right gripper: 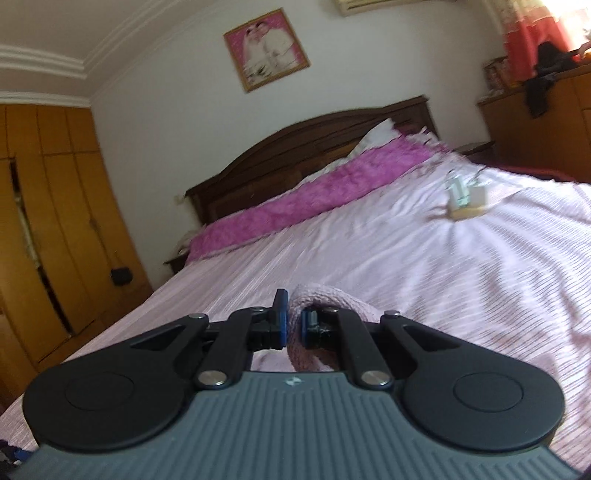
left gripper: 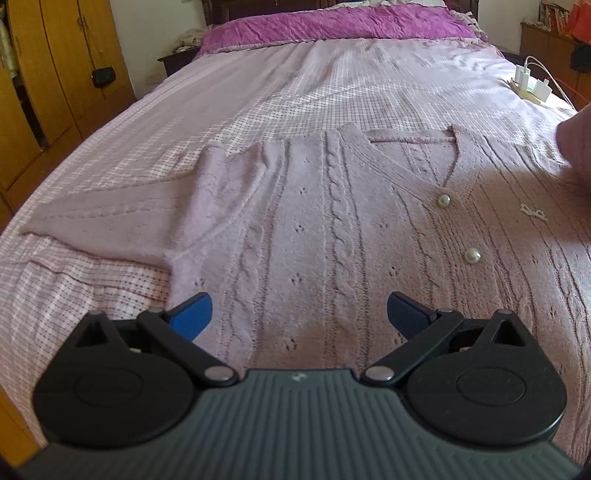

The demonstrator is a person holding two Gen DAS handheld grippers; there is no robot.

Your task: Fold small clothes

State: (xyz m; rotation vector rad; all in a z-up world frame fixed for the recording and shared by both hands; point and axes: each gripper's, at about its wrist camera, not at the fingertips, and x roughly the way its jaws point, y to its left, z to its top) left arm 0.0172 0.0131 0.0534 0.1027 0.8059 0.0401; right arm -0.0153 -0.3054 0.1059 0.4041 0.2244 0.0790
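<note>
A pale pink cable-knit cardigan [left gripper: 314, 221] with pearl buttons [left gripper: 443, 200] lies flat on the bed, its left sleeve [left gripper: 110, 214] stretched out to the left. My left gripper [left gripper: 299, 314] hovers open above the cardigan's lower body, its blue pads wide apart with nothing between them. In the right wrist view my right gripper [right gripper: 293, 326] is shut on a fold of the pink knit [right gripper: 325, 299], lifted above the bed and pointing almost level. A blurred pink fold [left gripper: 576, 140] of the raised fabric shows at the right edge of the left wrist view.
The bed has a pink checked sheet [left gripper: 240, 103] and a magenta blanket [left gripper: 332, 26] near the dark headboard [right gripper: 314, 147]. White chargers with cables [left gripper: 528, 83] lie at the bed's right side. Wooden wardrobes [left gripper: 48, 74] stand to the left.
</note>
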